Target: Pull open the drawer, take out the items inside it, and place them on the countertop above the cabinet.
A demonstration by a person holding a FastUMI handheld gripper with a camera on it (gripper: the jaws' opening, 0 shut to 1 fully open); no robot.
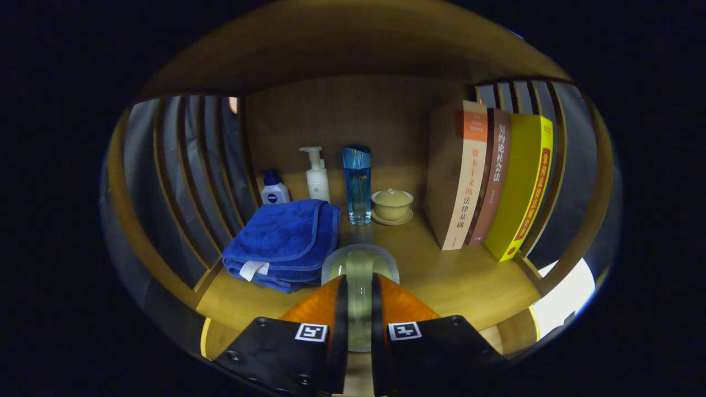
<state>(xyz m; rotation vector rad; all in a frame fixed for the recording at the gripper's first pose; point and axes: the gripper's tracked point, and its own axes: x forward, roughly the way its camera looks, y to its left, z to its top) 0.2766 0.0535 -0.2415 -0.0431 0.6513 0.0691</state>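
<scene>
A clear glass jar (359, 264), an item of the task, sits low in the middle of the gripper view, clamped between the two fingers of the tool (359, 286), which press its sides; its contents cannot be made out. It is held just over the wooden surface (458, 275).

Further back, near the centre of the frame, stand three bottles: a small white one with a blue cap (274, 188), a white pump bottle (317, 175) and a tall blue see-through one (358, 183). Right of them is one lidded cup on a saucer (392, 205); the lid is on, so its inside is hidden.

At lower left lies one folded blue towel (284, 242) with a white tag.

At right stand three books (488, 179) upright, spines showing printed writing.
</scene>
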